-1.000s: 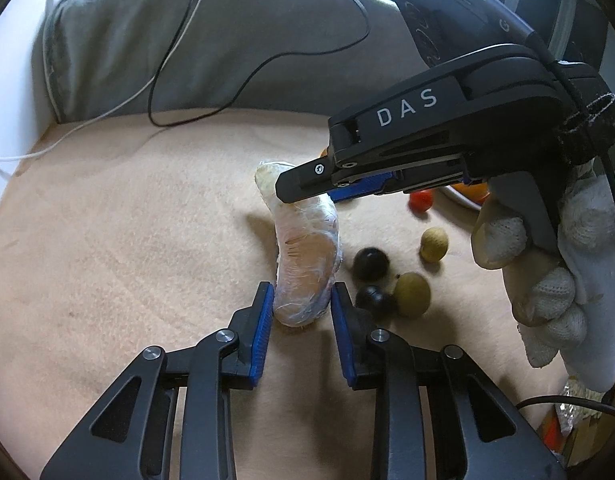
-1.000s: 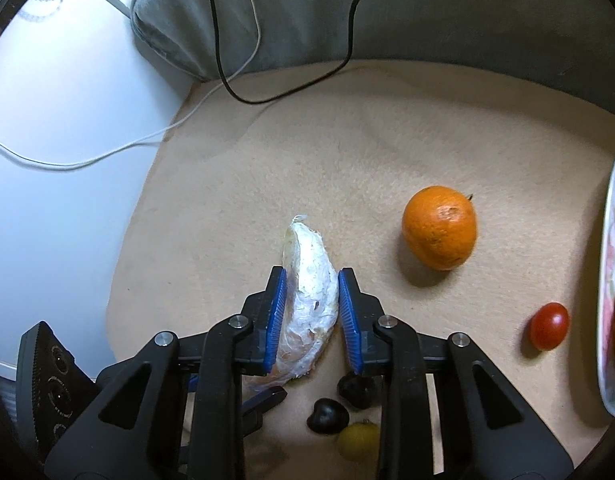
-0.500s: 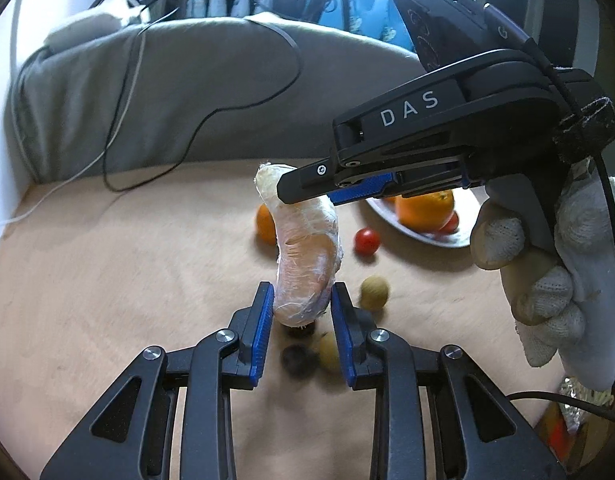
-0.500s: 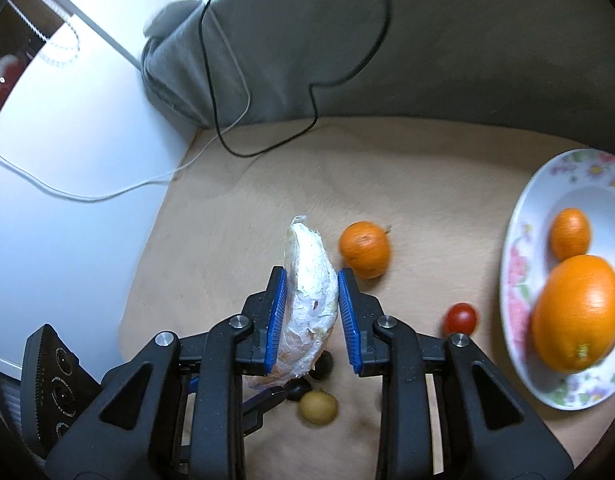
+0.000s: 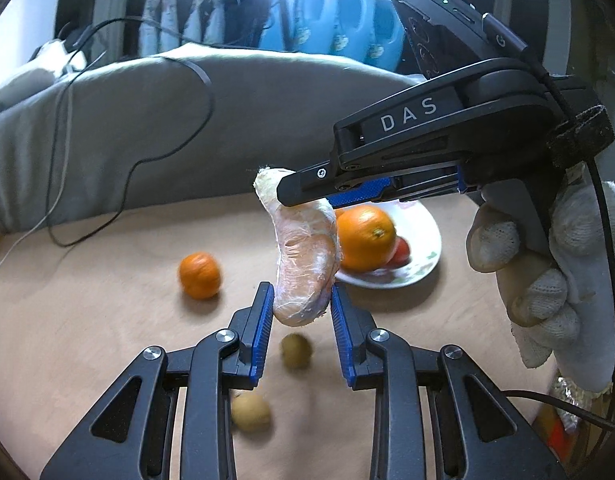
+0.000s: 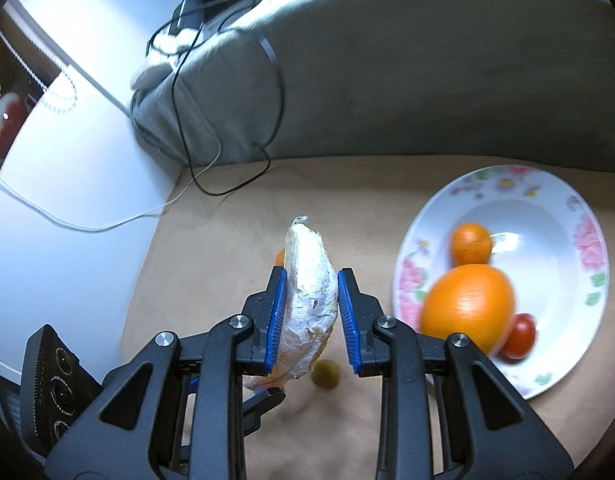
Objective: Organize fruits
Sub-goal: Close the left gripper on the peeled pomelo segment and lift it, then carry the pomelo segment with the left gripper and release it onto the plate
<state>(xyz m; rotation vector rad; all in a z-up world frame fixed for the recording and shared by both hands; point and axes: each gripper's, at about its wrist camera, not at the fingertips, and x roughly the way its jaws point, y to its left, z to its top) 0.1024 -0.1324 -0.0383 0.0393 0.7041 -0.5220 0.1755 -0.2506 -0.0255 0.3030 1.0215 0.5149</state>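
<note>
Both your tongs pinch the wrapped fruit piece [image 5: 305,264]: left gripper [image 5: 301,310] at its bottom end, right gripper [image 6: 309,314] near its top. It hangs upright. The plate [image 6: 587,240] lies right of your right tongs.

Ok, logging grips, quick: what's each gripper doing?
Left gripper: closed on the wrapped fruit.
Right gripper: closed on the same wrapped fruit.

A pale peeled fruit segment [image 5: 305,264], wrapped in clear film, hangs upright above the tan cloth. A flowered plate [image 6: 555,216] holds a big orange [image 6: 467,306], a small orange [image 6: 470,243] and a red tomato [image 6: 519,336]; a loose mandarin [image 5: 199,269] and two yellowish round fruits [image 5: 296,351] lie on the cloth
</note>
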